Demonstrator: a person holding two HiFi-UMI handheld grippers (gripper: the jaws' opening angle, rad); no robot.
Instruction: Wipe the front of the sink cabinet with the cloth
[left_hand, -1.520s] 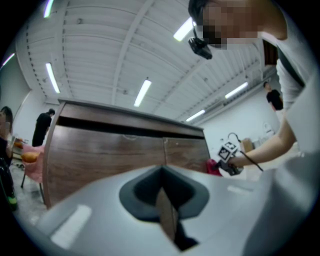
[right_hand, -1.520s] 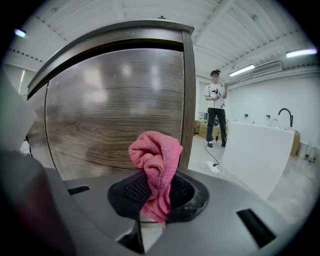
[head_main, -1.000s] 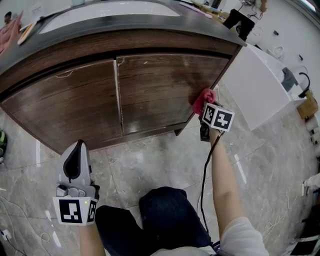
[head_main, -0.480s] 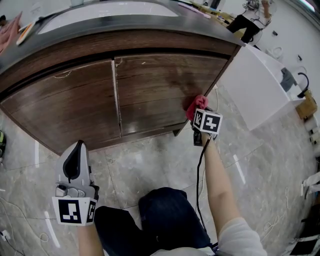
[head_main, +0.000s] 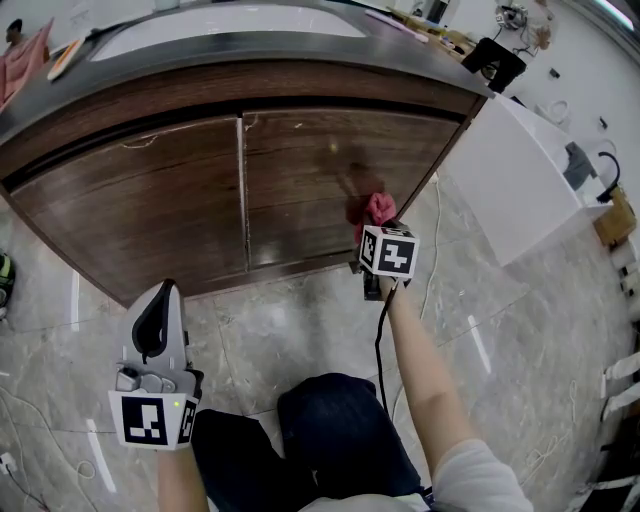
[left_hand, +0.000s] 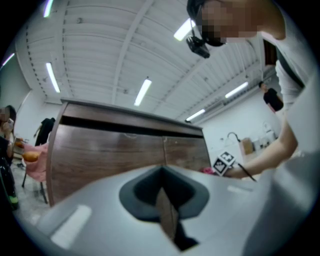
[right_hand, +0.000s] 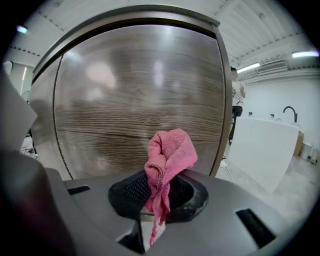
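Looking down from the head view, the right gripper (head_main: 377, 228) holds a crumpled pink terry cloth (head_main: 371, 209) up at the dark brown wood-grain sink cabinet (head_main: 300, 170), low on the right-hand door and close to its right edge. The left gripper (head_main: 160, 305) hangs well apart, near and to the left, over the grey marbled floor tiles (head_main: 300, 320), pointing toward the cabinet. A white boxy unit (head_main: 510, 170) stands right of the cabinet.

Over to the left gripper view: jaws pressed together, nothing between them. The cabinet front sits far ahead, and the right gripper shows off at the right.

Right gripper view now: jaws clamped on the cloth. Its bunched top stands above them and a thin tail dangles below, with wood grain filling the background. Whether cloth touches wood, I can't tell from here.
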